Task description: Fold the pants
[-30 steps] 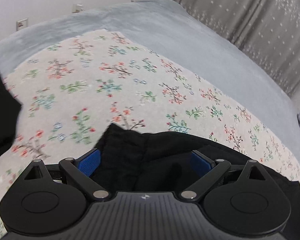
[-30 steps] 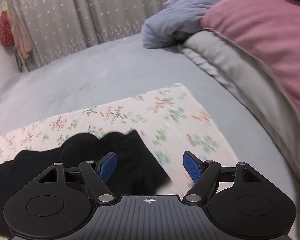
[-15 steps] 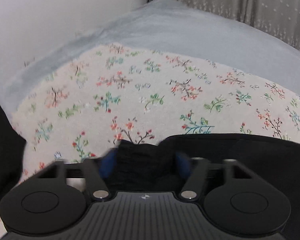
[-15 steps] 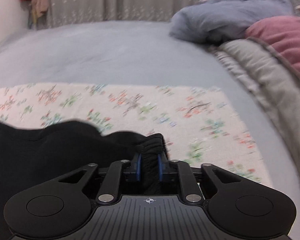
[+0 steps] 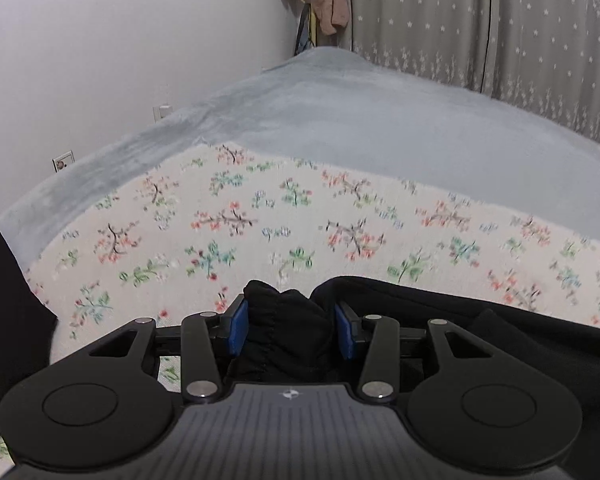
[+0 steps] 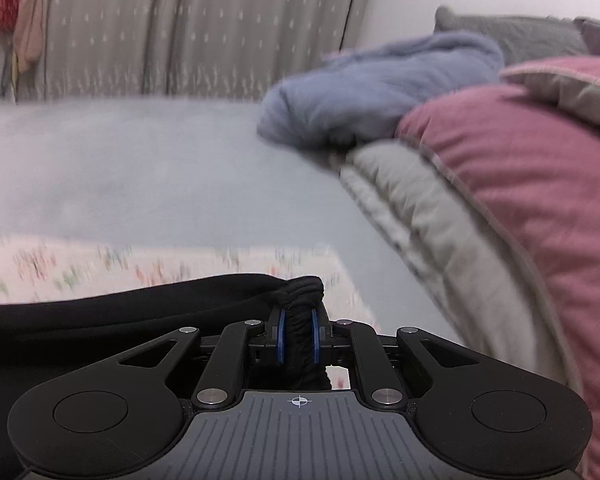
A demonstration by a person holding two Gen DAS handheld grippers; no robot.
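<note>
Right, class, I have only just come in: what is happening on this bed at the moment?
A person with a handheld gripper in each hand is folding black pants on a floral cloth spread over a grey-blue bed cover. The left gripper is closed on a bunched piece of the fabric. The right gripper pinches the gathered, ribbed edge tightly. The pants stretch between them, not yet folded. Pillows and a blue blanket lie to the right.

Pants are laid on a mat, itself spread on the bed. Curtains hang behind the bed. Pillows and a blanket are piled right of the mat.
</note>
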